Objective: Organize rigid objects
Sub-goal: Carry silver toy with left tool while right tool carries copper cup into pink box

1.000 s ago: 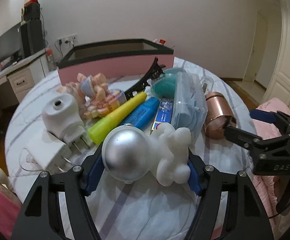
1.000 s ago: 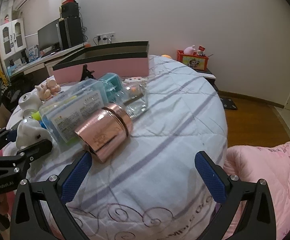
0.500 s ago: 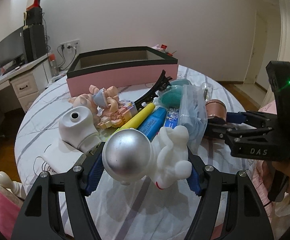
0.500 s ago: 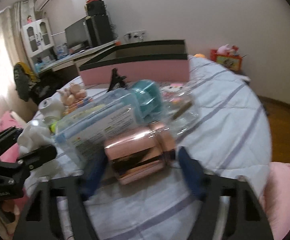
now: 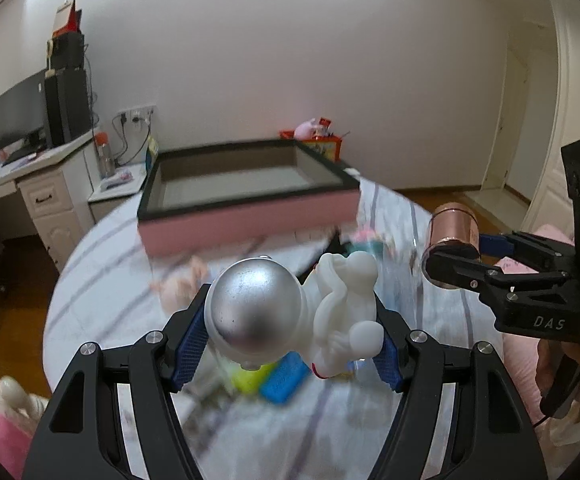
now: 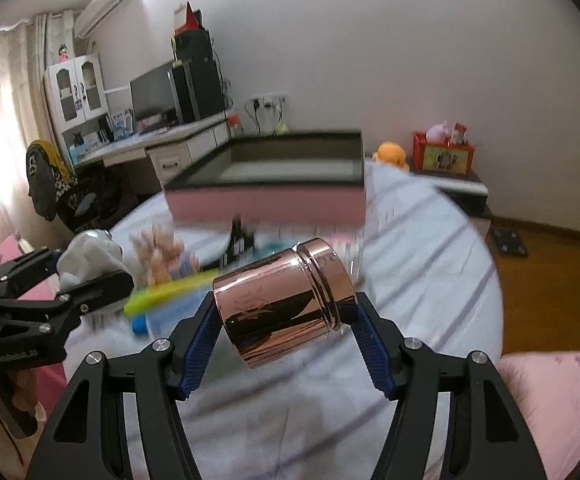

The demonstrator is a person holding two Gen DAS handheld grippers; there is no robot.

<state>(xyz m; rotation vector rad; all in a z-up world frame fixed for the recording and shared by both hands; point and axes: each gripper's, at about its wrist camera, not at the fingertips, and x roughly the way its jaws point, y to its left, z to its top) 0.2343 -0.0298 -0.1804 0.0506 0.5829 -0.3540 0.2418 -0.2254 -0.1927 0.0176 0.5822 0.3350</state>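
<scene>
**Two claws, each carrying a rigid object above the cluttered bed**

Left claw (image 5: 286,344) is closed at a middling width on a white astronaut figurine (image 5: 290,312); its blue pads (image 5: 188,350) press the chrome helmet on one side and the moulded white body on the other. Right claw (image 6: 286,340) is clamped across a rose-gold canister (image 6: 284,304), lying sideways between the pads, which bear on its flat base and its lid end. Both objects hang clear of the striped bedspread (image 6: 429,240). Ahead of both claws, well apart, stands the open pink box (image 5: 250,204), the likely destination. Below and just ahead of the left claw lie a yellow marker (image 6: 170,290) and other blurred items.

Handling, as judged: the canister looks hard, polished and slippery, and a round body could roll out of a side grip, so the end-to-end hold is the safer one. The figurine appears stiff, light plastic; its smooth domed helmet offers poor purchase, whereas the lumpy torso and limbs seat the pad better. Thin limbs may chip if dropped.
</scene>
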